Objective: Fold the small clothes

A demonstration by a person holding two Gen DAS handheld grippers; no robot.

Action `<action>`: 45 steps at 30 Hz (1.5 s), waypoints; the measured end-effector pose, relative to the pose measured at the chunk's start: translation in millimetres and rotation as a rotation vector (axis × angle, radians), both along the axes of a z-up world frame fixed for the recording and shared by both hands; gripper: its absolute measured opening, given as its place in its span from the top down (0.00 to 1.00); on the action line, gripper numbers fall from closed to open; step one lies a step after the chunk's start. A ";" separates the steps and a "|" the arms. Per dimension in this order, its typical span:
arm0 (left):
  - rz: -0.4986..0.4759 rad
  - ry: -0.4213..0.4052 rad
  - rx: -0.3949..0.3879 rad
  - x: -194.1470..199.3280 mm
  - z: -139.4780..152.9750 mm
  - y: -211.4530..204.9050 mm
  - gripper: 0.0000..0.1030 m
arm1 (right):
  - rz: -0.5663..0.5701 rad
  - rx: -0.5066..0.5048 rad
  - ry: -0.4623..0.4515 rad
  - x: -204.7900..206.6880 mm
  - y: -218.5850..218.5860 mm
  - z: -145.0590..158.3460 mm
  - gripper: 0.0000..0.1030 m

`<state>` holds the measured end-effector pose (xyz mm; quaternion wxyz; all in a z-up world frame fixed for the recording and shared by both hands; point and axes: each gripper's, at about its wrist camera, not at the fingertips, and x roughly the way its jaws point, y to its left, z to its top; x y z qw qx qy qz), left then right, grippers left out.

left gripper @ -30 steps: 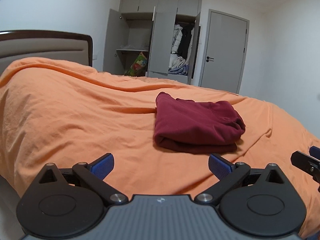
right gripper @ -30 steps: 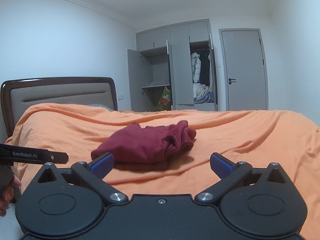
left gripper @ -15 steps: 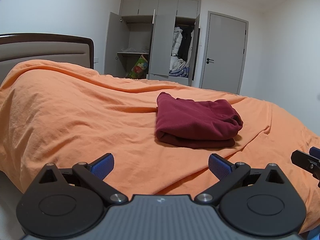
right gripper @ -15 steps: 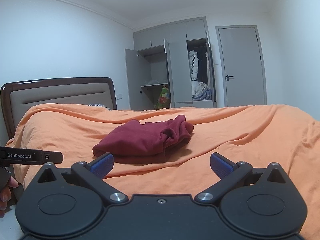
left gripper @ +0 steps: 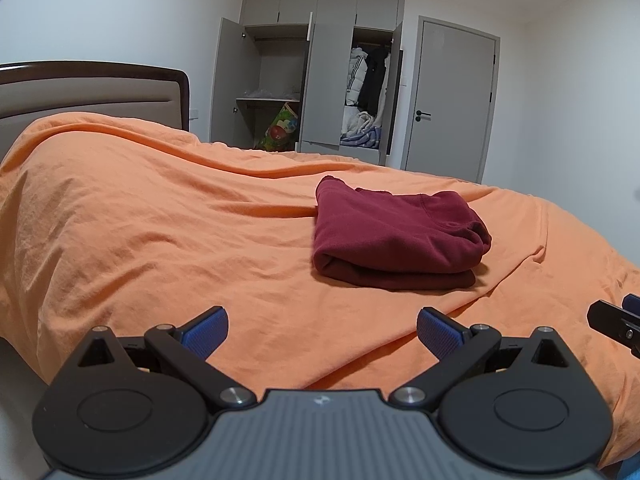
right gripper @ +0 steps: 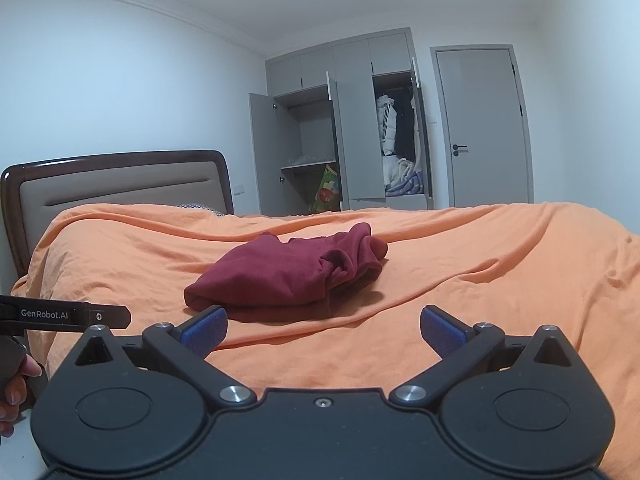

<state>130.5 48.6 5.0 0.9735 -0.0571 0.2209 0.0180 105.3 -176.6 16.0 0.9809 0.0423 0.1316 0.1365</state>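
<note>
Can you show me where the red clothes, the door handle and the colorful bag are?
red clothes (left gripper: 394,232): left wrist view, top of the folded pile.
door handle (right gripper: 460,147): right wrist view, on the lever.
colorful bag (left gripper: 280,130): left wrist view, its printed front, inside the open wardrobe.

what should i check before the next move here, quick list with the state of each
1. Left gripper open and holding nothing: ok.
2. Right gripper open and holding nothing: ok.
3. Maroon garment lying folded on the orange bedspread: ok.
4. Fold tidy: not ok, the end toward the door is bunched.
5. Both grippers clear of the garment, not touching it: ok.
6. More clothes waiting on the bed: cannot tell, none in view.
</note>
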 end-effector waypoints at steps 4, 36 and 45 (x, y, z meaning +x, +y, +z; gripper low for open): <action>0.001 0.002 0.000 1.1 -1.3 0.3 0.00 | -0.010 0.001 -0.003 0.6 -0.4 0.0 0.00; 0.020 0.021 -0.026 9.9 -13.0 3.4 0.00 | -0.028 0.031 0.036 11.5 -6.2 -13.7 0.00; 0.030 0.009 0.005 13.7 -11.8 -4.8 0.00 | -0.033 0.029 0.055 18.3 -8.8 -24.2 0.00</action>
